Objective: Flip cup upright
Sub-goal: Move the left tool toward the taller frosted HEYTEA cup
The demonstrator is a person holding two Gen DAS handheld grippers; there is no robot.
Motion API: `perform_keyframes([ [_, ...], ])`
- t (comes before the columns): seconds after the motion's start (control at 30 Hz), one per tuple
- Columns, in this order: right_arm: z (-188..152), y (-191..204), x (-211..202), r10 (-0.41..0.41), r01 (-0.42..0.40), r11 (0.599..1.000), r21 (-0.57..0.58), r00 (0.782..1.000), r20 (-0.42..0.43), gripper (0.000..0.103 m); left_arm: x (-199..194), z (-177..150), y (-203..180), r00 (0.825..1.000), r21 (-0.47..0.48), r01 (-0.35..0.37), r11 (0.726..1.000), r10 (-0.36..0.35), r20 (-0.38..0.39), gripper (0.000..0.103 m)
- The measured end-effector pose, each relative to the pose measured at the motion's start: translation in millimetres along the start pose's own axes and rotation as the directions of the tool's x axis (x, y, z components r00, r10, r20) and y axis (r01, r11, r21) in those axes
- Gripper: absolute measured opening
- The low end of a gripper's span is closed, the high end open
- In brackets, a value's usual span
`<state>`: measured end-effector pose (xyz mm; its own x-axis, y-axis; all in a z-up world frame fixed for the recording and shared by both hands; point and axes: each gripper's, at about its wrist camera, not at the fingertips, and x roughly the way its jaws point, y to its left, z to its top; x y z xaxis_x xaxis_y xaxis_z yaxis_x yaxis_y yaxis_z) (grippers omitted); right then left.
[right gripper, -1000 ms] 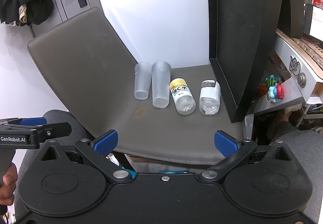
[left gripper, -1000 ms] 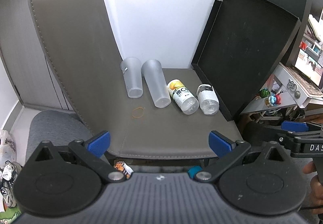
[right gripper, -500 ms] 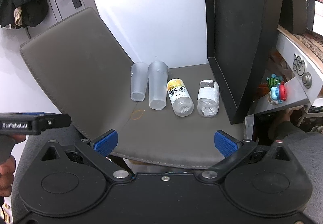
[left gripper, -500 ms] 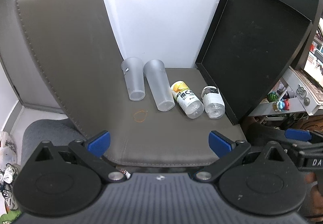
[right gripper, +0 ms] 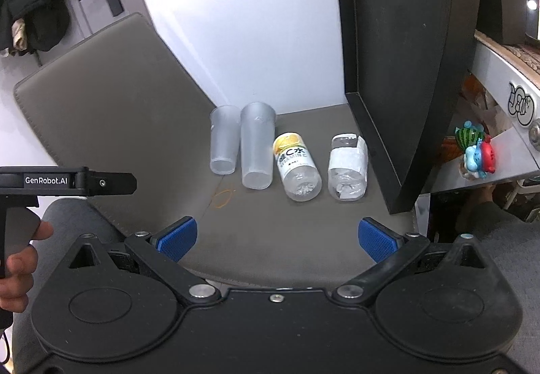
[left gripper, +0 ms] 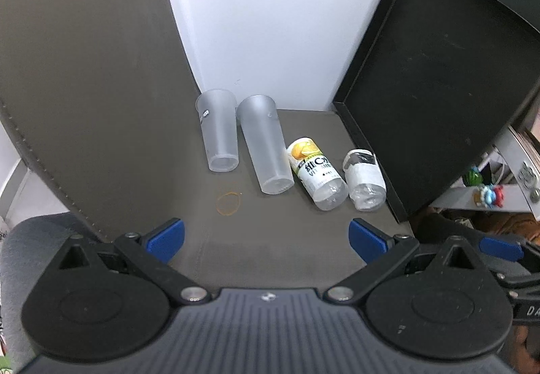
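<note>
Over the preceding second, the left gripper [left gripper: 266, 235] advanced toward the row of objects on the grey leather mat [left gripper: 270, 249]; the cups and bottles appeared lower and larger in its wrist view than before. The right gripper [right gripper: 276, 239] shifted only slightly. Both grippers were spread wide with nothing between their blue pads, and both were well short of the objects.

Two frosted plastic cups lay on their sides near the wall. The shorter cup [left gripper: 217, 131] lay to the left. The taller cup [left gripper: 265, 144] lay just beside it, with its base pointing at the cameras. To its right lay a yellow-labelled vitamin drink bottle [left gripper: 315, 173] and a clear bottle [left gripper: 364, 180]. A rubber band [left gripper: 228, 202] lay in front of the cups.

No cup had been contacted. The task appeared to be in its approach phase, with grasping and righting not yet begun.
</note>
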<state>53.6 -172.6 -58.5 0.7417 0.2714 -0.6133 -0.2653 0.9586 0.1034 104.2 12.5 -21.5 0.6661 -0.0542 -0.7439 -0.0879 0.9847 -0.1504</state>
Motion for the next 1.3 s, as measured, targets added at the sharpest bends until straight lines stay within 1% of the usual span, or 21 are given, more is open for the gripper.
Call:
perform_keyframes([
  [0.23,12,-9,14,-0.014,0.015,1.0,0.023,1.0,-0.007,0.103,24,25,6,0.999,-0.031,-0.028,0.999,0.028,-0.02,0.103],
  [0.47,20,-16,31,-0.008,0.009,0.999,0.031,1.0,-0.03,0.103,48,41,6,0.998,-0.04,-0.038,0.998,0.036,-0.051,0.102],
  [0.63,27,-23,39,-0.003,0.004,0.999,0.044,0.999,-0.033,0.103,67,53,10,0.996,-0.061,-0.031,0.998,0.025,-0.086,0.101],
  [0.73,32,-28,44,-0.008,0.009,0.998,0.054,1.0,-0.009,0.103,78,60,11,0.994,-0.051,-0.034,0.998,0.028,-0.109,0.1],
  [0.8,36,-33,49,0.006,-0.005,0.998,0.069,1.0,-0.015,0.103,86,65,12,0.992,-0.042,-0.038,0.998,0.033,-0.118,0.1],
  [0.93,41,-34,58,0.012,-0.011,0.998,0.06,1.0,-0.016,0.103,101,76,14,0.99,-0.045,-0.032,0.999,0.025,-0.139,0.1],
  [1.0,44,-34,63,0.018,-0.017,0.998,0.06,1.0,-0.013,0.103,110,81,14,0.989,-0.038,-0.04,0.998,0.034,-0.146,0.1],
  [1.07,44,-35,68,0.021,-0.02,0.998,0.06,1.0,-0.015,0.103,122,86,14,0.987,-0.011,-0.053,0.999,0.051,-0.153,0.1],
  [1.13,45,-36,75,0.017,-0.015,0.998,0.063,1.0,-0.019,0.103,137,92,15,0.981,0.011,-0.07,0.998,0.071,-0.179,0.098],
  [1.2,45,-37,81,0.016,-0.014,0.998,0.069,1.0,-0.022,0.102,148,98,17,0.981,0.009,-0.062,0.998,0.062,-0.186,0.098],
  [1.3,45,-39,87,0.021,-0.02,0.997,0.077,1.0,-0.012,0.102,164,105,20,0.976,0.012,-0.073,0.997,0.074,-0.203,0.098],
])
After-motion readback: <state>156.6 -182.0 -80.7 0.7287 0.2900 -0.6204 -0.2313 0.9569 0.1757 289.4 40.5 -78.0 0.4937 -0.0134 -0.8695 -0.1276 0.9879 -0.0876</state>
